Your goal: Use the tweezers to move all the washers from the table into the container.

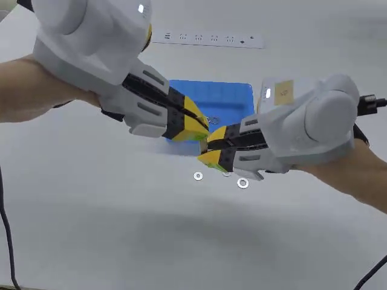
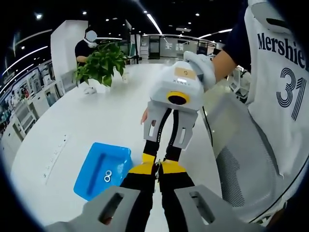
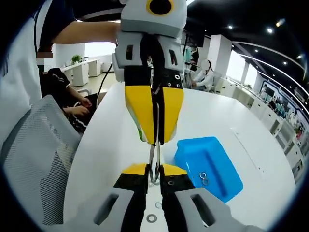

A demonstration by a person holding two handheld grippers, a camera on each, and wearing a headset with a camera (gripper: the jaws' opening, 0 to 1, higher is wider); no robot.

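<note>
1. The left gripper [image 1: 196, 124] and the right gripper [image 1: 211, 151] meet tip to tip just above the white table [image 1: 121, 217], in front of the shallow blue plastic container [image 1: 224, 96].
2. In the right gripper view, the thin metal tweezers [image 3: 154, 157] run from between the left gripper's yellow pads into the right gripper's jaws. Both pairs of jaws are clenched on the tool. I cannot tell which end is the pointed one.
3. At least two small flat silver washers [image 1: 198, 176] lie on the table just below the right gripper, near the container's front wall. Two more already sit inside the container.
4. The tweezers look light, stiff along their length, springy across it, and slick. One gripper should probably squeeze them around mid-length so the tips can close. A hold near the joined end would likely leave them open, and an off-centre pinch could twist them out.
5. The washers look light, hard and thin, and they lie flush on a smooth surface, so they may skid or flip. Pinching across the ring, with one tip through the hole, seems the safest hold.
</note>
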